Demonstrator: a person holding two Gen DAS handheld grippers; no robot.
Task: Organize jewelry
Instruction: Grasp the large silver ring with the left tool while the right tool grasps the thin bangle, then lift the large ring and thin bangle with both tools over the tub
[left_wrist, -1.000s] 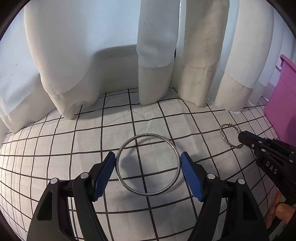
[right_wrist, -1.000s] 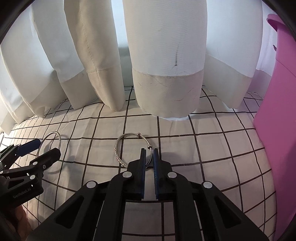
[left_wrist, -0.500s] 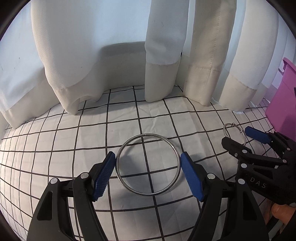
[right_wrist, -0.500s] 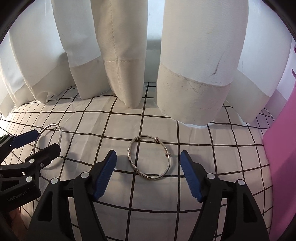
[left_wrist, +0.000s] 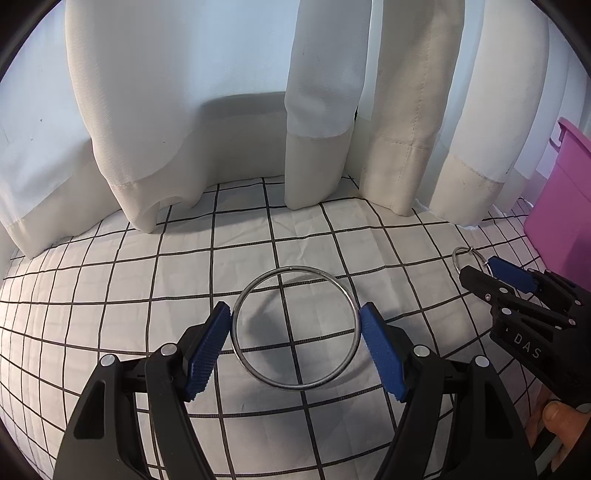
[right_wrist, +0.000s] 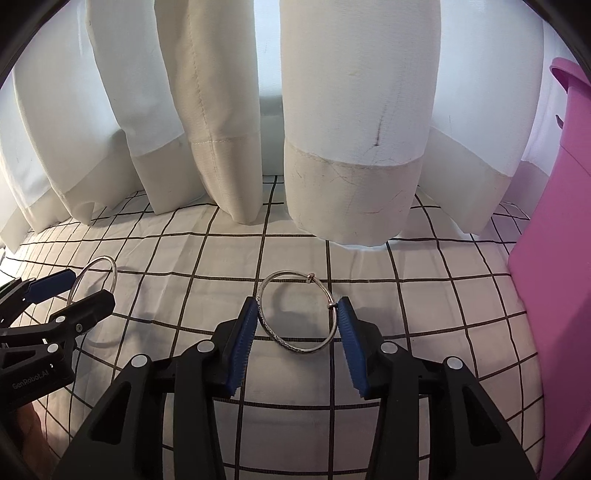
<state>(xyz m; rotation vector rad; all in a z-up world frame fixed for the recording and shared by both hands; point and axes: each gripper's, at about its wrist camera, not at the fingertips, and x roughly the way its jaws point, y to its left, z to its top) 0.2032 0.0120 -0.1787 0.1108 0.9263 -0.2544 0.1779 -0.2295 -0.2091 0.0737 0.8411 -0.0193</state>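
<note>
The plain bangle (left_wrist: 295, 328) is smooth, polished metal with a bright, even sheen. The engraved bangle (right_wrist: 297, 313), to the plain bangle's right, is also shiny metal, but its lower arc carries a fine textured pattern, and two small beads sit on its thin upper wire. Both lie on a matt woven cloth (left_wrist: 258, 266) covering the table, white with thin dark grid lines and soft creases. The left gripper (left_wrist: 295, 347) and right gripper (right_wrist: 297, 341) are matt black plastic with silvery metal rivets; their blue pads (left_wrist: 207, 350) look ribbed and rubbery. Behind the plain bangle hang matt fabric curtains (left_wrist: 321, 110) with stitched hems. The pink bin (right_wrist: 554, 258) is smooth plastic, faintly glossy.
</note>
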